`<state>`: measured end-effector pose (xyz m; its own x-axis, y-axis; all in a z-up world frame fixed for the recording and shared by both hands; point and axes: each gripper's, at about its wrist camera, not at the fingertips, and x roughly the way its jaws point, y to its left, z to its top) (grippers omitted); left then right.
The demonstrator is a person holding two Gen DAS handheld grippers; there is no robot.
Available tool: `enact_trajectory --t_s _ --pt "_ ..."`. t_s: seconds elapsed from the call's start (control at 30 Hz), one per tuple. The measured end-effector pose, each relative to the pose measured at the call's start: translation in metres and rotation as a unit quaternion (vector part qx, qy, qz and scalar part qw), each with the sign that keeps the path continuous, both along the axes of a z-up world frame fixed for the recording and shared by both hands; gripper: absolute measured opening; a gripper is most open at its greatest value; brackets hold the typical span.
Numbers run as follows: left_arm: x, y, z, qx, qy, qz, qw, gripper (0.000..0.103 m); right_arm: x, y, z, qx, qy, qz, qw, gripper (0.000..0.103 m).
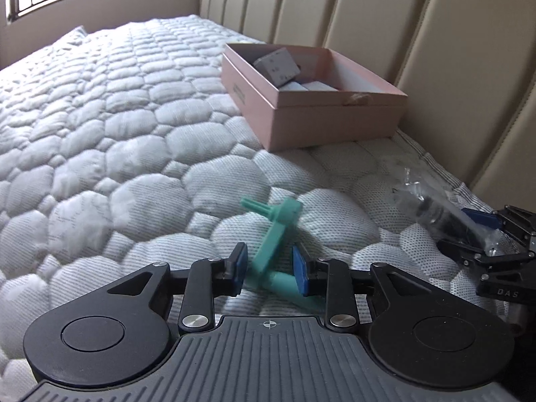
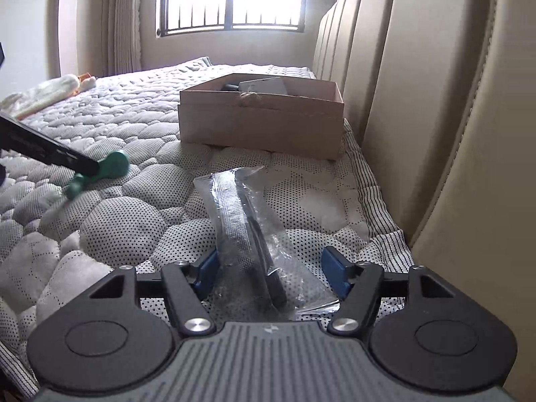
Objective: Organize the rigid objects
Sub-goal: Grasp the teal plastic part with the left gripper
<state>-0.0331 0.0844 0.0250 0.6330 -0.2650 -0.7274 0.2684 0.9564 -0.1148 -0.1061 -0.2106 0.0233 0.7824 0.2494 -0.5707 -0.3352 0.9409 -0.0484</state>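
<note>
The left tongs (image 1: 269,269) stand at a middling gap around the teal plastic piece (image 1: 273,231), which lies on the bed (image 1: 100,140) at lower centre; the pads look near it, though blur hides any contact. The right tongs (image 2: 274,269) are spread wide astride the bagged black tool (image 2: 248,231). To do this well, close squarely on each rigid body (not the loose wrap), lift clear of the quilting, and carry both to the pink box (image 1: 335,120) at upper right.

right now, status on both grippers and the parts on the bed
Left gripper open around green plastic part, not clamped. Right gripper open astride bagged black tool. Pink box ahead, path unobstructed.
</note>
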Motion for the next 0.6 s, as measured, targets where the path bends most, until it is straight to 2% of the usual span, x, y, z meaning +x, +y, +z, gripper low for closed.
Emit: enact_trajectory --t_s 0.1,0.33,0.47,0.6 --pt "-0.001 -0.014 -0.002 0.007 -0.001 -0.006 1.0000 0.042 -0.002 -0.001 0.000 0.000 -0.003 0.000 1.000 0.066" --pt "-0.002 -0.048 0.002 -0.014 0.013 -0.057 0.9982 0.043 -0.004 -0.004 0.000 0.009 -0.002 0.000 1.000 0.067" --pt "-0.005 -0.062 -0.005 -0.007 0.020 -0.074 0.9970 0.045 0.000 -0.004 0.001 0.014 0.012 0.005 1.000 0.073" --pt "-0.008 -0.066 -0.008 -0.001 0.013 -0.078 0.9969 0.053 0.005 -0.005 0.002 0.026 0.029 0.018 0.999 0.083"
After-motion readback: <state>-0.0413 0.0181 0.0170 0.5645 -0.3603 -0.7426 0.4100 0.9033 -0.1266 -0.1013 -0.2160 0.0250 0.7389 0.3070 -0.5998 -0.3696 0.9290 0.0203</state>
